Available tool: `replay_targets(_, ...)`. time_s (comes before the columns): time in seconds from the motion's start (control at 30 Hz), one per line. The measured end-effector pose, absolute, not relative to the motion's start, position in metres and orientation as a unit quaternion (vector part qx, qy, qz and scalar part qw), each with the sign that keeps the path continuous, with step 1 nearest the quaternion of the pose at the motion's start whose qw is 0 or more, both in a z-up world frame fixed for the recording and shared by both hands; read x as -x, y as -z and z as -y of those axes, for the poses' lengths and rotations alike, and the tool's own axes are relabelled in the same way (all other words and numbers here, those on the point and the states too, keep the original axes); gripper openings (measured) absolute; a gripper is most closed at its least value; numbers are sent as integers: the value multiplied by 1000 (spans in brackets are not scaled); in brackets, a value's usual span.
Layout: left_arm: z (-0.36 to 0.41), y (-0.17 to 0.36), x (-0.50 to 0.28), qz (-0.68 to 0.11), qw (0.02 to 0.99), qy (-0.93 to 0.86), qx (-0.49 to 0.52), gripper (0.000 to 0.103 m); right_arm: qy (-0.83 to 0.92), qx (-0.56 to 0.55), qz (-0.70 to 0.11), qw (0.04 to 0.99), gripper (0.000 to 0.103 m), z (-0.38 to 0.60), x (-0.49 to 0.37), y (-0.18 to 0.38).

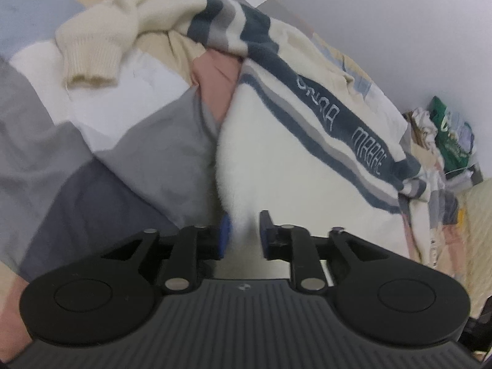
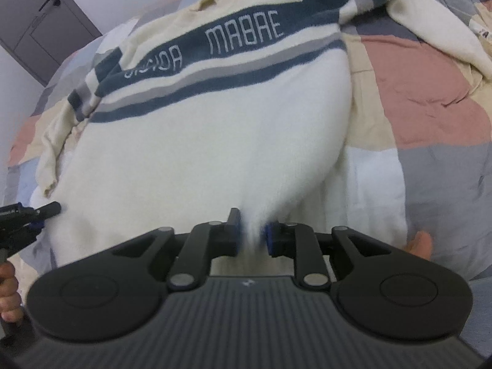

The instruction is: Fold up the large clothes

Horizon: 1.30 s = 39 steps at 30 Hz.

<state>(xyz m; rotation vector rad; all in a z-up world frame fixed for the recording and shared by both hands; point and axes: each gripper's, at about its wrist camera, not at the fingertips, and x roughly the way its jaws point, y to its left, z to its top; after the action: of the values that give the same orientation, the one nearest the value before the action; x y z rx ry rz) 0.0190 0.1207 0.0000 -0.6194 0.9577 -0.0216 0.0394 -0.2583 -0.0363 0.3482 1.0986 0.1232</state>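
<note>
A cream sweater point(image 2: 200, 160) is seen spread across a patchwork quilt point(image 2: 430, 117), and every place below is given relative to this sweater. At its near hem, the right gripper point(image 2: 252, 236) is seen with its 2 blue-padded jaws slightly parted, a blurred tuft of the white knit standing in the gap; whether the pads still press on the cloth cannot be told. At the sweater's other near corner, the left gripper point(image 1: 243, 235) is seen with its jaws parted a little wider, the fuzzy hem lying between them without clear contact. In the right wrist view the tip of the left gripper is seen at the sweater's left edge, with a hand point(image 2: 9, 289) below it. The knit is shown as soft and fleecy, bright white near the hem and creamier further up. Across the chest, 3 stripes are carried: a thin navy one, a grey one, then a broad navy band point(image 2: 215, 43) with pale lettering. Beyond the band, a ribbed cuff point(image 1: 89, 61) of 1 sleeve is seen lying crumpled on the quilt, whose puffed squares are grey, white, pink, blue and tan. Far beyond the sweater, a grey door point(image 2: 40, 15) is seen in a pale wall.
</note>
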Motion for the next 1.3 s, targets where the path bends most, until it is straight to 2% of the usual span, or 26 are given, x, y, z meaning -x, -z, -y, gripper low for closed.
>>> replay_targets(0.03,-118,-5,-18,-453,845,9,282,39,-58,-165,-518,837,38,261,-39,34)
replay_targets(0.07,-115,-10,-17,-450,850,10,273,44,-57,-169,-516,838,54,264,-39,31)
replay_targets(0.1,-112,-16,-16,-445,855,12,265,47,-57,-176,-511,839,65,267,-41,30)
replay_targets(0.13,-109,-22,-15,-439,860,16,262,48,-56,-182,-501,844,67,272,-40,26)
replay_targets(0.37,-64,-40,-24,-408,883,45,229,54,-35,-243,-434,867,66,329,-56,0)
replay_targets(0.6,-11,-13,-50,-396,892,49,213,54,22,-334,-355,873,66,425,-91,-4)
replay_targets(0.87,16,36,-75,-403,898,45,172,54,107,-467,-309,822,68,523,-123,56)
replay_targets(1.17,24,45,-87,-392,907,52,144,54,174,-527,-276,785,68,579,-157,143)
replay_targets(1.23,26,46,-88,-391,909,50,139,55,190,-532,-269,780,66,587,-164,158)
replay_targets(1.3,29,46,-90,-389,910,48,133,55,192,-522,-255,791,68,591,-174,166)
